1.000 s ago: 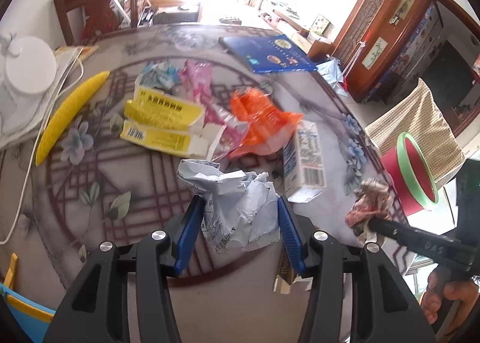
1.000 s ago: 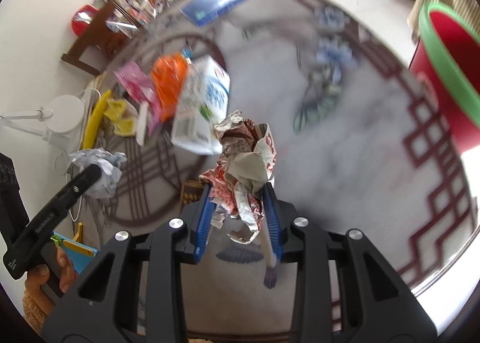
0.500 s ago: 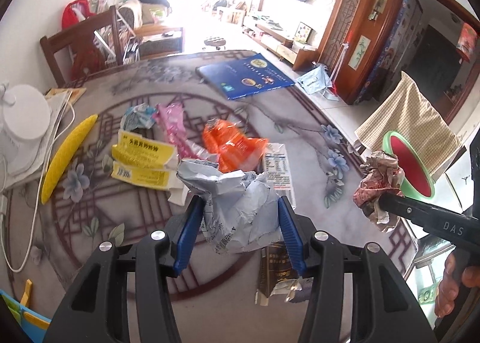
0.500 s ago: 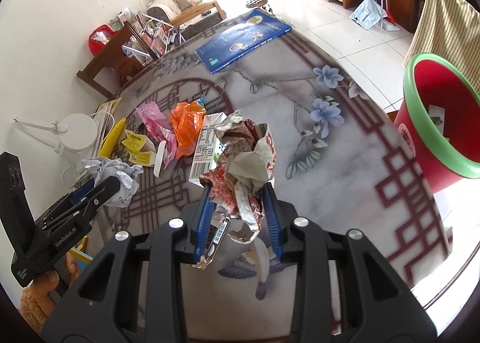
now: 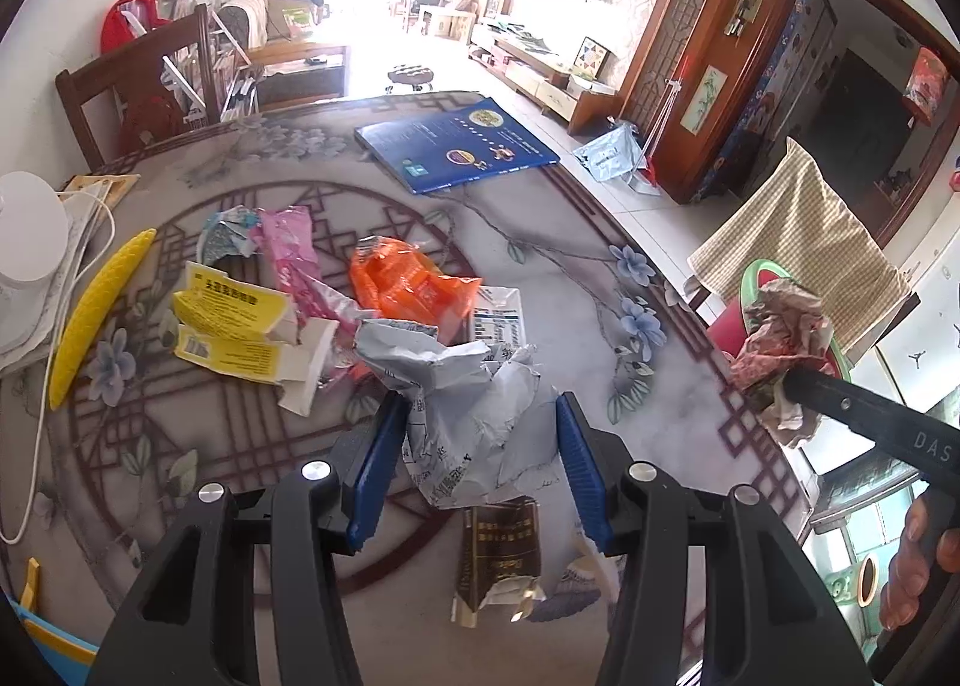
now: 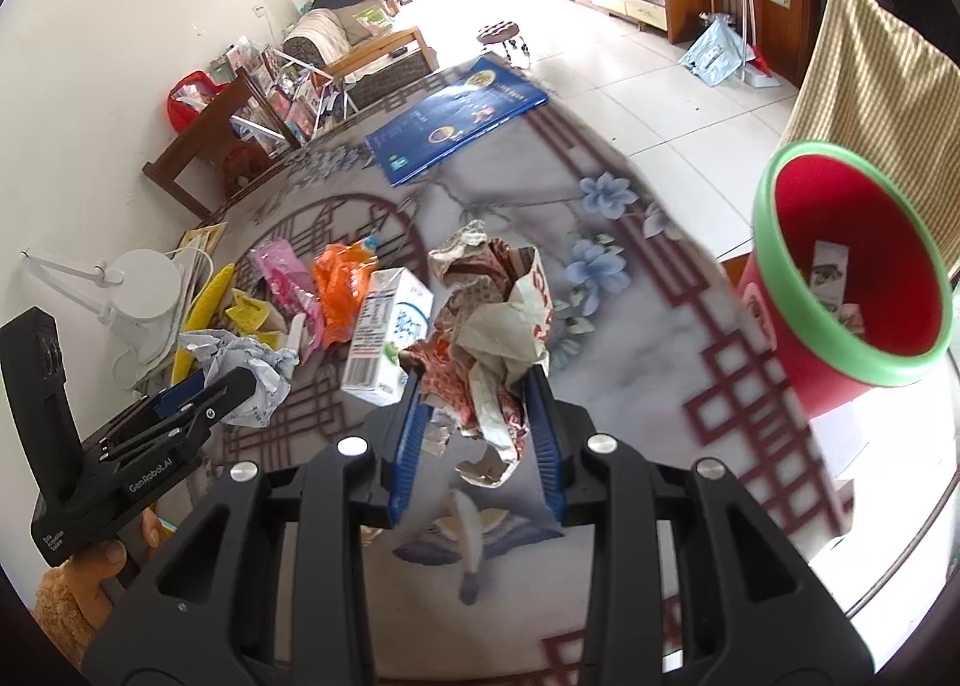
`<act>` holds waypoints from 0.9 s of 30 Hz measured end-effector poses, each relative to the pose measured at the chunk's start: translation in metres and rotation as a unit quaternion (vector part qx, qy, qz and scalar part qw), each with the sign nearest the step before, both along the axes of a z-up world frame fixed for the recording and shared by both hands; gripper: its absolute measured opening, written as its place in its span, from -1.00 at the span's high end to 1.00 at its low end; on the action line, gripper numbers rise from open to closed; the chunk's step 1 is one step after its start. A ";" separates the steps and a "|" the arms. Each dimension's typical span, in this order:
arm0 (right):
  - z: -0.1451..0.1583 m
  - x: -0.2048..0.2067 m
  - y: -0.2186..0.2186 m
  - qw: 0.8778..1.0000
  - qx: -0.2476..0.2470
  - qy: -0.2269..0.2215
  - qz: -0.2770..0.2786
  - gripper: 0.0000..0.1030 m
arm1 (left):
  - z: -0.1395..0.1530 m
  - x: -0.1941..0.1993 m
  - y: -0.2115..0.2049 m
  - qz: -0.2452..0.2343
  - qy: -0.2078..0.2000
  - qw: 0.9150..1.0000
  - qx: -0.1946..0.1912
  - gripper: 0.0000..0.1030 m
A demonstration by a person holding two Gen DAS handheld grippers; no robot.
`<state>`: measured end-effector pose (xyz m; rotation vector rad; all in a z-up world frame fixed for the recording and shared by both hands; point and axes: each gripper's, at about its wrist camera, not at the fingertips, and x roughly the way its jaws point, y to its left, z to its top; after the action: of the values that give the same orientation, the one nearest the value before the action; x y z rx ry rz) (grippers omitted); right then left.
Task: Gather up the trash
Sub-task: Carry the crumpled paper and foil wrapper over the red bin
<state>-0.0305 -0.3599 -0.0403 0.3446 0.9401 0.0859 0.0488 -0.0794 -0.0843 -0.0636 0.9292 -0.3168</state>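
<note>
My left gripper (image 5: 474, 416) is shut on a crumpled grey-white paper wad (image 5: 468, 398), held above the patterned table (image 5: 570, 230). My right gripper (image 6: 477, 386) is shut on a crumpled red-and-white wrapper (image 6: 492, 326), lifted over the table. That wrapper (image 5: 780, 338) also shows at the right of the left wrist view, in front of the red bin. The red bin with a green rim (image 6: 852, 272) stands beyond the table's right edge with some scraps inside. More trash lies on the table: a milk carton (image 6: 387, 338), an orange bag (image 5: 408, 281), a pink wrapper (image 5: 294, 254), a yellow box (image 5: 231, 320).
A blue book (image 5: 453, 146) lies at the far side. A yellow banana-shaped object (image 5: 96, 314) and a white lamp base (image 5: 27, 236) with a cord sit at the left. A brown packet (image 5: 498, 554) lies below the left gripper. A wooden chair (image 5: 138, 80) stands behind the table.
Both grippers have risen with their trash still held. The right gripper has moved toward the red bin, which now looms larger at the right of its view.
</note>
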 end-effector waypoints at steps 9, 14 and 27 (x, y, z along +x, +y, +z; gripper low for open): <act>0.002 0.006 -0.031 1.000 0.005 -0.005 0.000 0.36 | -0.001 0.006 -0.029 0.001 0.006 1.000 0.011 0.05; 0.000 0.012 -0.049 1.000 0.015 -0.006 0.003 0.36 | 0.000 0.010 -0.049 0.002 0.008 1.000 0.021 0.05; 0.005 0.035 -0.095 0.999 0.035 -0.022 0.034 0.36 | 0.013 0.017 -0.095 0.027 -0.003 0.999 0.037 0.05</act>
<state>0.0047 -0.4550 -0.0354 0.3739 0.9074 0.1885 0.0656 -0.1745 -0.0717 -0.0201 0.9303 -0.2324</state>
